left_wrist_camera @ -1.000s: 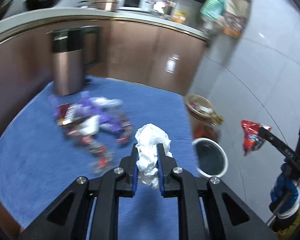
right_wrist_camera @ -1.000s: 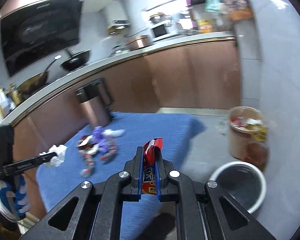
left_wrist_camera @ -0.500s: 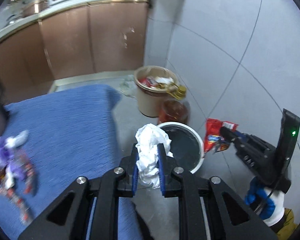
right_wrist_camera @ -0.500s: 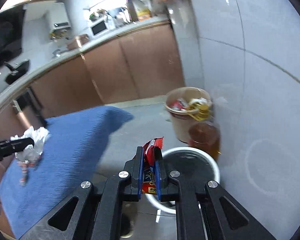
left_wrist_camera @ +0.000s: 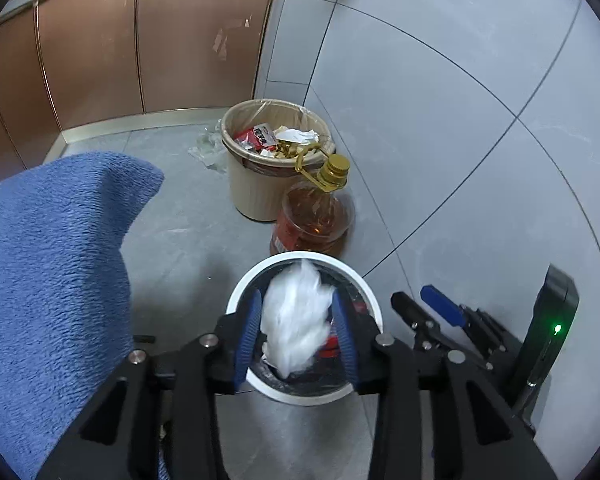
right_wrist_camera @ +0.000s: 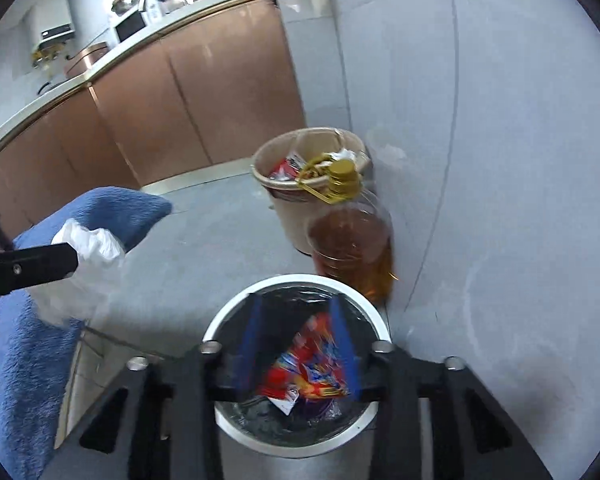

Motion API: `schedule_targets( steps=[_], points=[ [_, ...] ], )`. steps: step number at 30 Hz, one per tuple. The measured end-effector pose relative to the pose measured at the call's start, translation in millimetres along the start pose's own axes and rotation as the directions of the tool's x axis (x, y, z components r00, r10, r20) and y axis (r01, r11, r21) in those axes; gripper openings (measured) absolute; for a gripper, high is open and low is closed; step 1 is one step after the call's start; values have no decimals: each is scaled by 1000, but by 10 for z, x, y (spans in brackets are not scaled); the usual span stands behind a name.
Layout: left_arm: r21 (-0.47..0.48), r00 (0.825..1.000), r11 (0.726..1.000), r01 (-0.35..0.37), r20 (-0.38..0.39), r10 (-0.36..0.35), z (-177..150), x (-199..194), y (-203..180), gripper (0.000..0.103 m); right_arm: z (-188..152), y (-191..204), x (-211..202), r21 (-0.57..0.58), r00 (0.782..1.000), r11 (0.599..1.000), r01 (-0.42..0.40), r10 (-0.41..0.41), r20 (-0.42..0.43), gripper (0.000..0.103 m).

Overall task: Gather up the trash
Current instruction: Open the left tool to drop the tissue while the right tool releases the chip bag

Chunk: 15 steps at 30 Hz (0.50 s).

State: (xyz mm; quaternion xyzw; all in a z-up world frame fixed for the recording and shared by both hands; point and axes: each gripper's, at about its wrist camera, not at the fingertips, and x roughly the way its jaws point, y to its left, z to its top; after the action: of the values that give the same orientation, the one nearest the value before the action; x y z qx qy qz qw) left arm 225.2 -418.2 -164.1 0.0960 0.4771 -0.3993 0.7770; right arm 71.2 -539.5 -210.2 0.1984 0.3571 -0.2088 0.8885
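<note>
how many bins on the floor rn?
2. A white-rimmed bin with a black liner sits directly below both grippers; a beige bin, already full of trash, stands behind it by the wall, with an oil bottle between them. Others may be out of frame.

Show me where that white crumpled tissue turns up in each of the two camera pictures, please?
Left wrist view: the white crumpled tissue sits low in the middle, between the left gripper jaws, over the white-rimmed bin.
Right wrist view: it is at the left edge, at the tip of the left gripper, in front of the blue towel.
Shared landmark: the amber oil bottle with a gold cap, beside the beige bin.
</note>
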Motion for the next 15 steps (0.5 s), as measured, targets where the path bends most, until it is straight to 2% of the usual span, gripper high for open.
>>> schedule_targets(
  steps=[7,11,15],
  points=[
    [-26,999,999,19,45,-18,-41,-242,96,36,-42,97,-100,4,1000,1000,2,-2,3,43],
    [-24,993,1000,-9,119,12,-121,-587,111,36,-36,258,-246,-30,1000,1000,1,0,29,45],
    [-28,977,999,-28,209,34,-246,-994,131,36,-40,431,-552,-56,997,998,-2,6,81,49]
  ],
)
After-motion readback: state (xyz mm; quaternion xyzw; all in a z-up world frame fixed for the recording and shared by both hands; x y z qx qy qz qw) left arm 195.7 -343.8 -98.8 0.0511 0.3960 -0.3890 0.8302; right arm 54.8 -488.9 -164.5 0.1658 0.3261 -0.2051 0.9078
